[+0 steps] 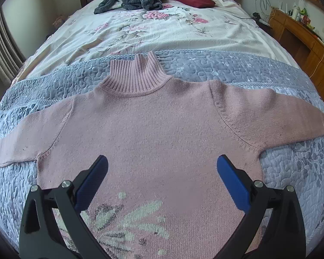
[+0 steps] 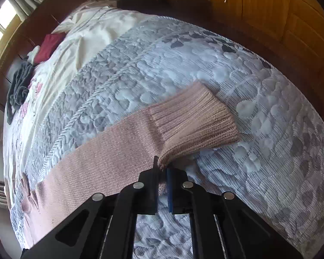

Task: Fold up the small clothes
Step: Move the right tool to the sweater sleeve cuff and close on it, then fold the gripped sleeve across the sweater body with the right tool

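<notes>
The pink sweater lies face up and flat on the quilted bedspread, collar pointing toward the headboard, sleeves stretched out to either side, so its widest line runs across the bed. What matters for my next move is the right sleeve: its long axis runs straight out from the body toward the bed's edge, and my right gripper sits at its far end. There the jaws are pinched together on the lower edge of the ribbed cuff, a bit of knit bunched between them, the rest of the cuff lying just ahead on the quilt. I judge the fold must carry that cuff back along the sleeve's own line, inward over the chest.

My left gripper hangs above the lower front of the body, jaws spread wide with nothing between them, the floral pattern beneath. It is nearer the torso and the left sleeve.
</notes>
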A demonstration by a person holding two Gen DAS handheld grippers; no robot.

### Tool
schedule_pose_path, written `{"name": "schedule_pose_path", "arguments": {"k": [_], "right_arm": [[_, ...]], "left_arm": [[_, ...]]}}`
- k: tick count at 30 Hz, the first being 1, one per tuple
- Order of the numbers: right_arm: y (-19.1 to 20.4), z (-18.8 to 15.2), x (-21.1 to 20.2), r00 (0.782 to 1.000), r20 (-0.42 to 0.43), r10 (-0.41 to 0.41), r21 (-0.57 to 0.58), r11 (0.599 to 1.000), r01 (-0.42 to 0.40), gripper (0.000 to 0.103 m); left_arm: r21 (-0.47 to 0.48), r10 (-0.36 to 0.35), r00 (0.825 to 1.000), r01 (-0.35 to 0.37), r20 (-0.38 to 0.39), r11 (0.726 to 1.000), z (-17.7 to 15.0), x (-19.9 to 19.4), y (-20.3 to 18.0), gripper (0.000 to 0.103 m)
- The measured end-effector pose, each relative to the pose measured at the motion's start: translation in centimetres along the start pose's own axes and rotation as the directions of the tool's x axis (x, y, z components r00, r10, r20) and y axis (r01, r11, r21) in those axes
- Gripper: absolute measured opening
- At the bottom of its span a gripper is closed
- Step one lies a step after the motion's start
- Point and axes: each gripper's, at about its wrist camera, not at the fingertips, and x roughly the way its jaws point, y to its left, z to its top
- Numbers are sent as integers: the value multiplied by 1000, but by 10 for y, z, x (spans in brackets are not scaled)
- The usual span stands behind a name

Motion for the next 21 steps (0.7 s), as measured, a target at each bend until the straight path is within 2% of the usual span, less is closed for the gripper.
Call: {"name": "schedule_pose_path", "arguments": {"k": [6,11,15,21], "right_arm": [[45,-23,-31,993,38,112,-95,990,-108,5],[107,-51,-40,984,12,177,-211,963,-170,5],[171,-88,-40,972,-32,231,-324,918,-229,5],[265,-146,-34,943,-118,311,-469,820,-329,5]], "left_arm": [[-33,15,1000,-14,4,999,0,-4,23,100],[-53,30,1000,-30,-4,998,-5,-5,46,100],[-75,32,999,-33,-18,997,-12,-4,64,100],[-98,25,999,-28,-28,995,-20,-5,88,100]]}}
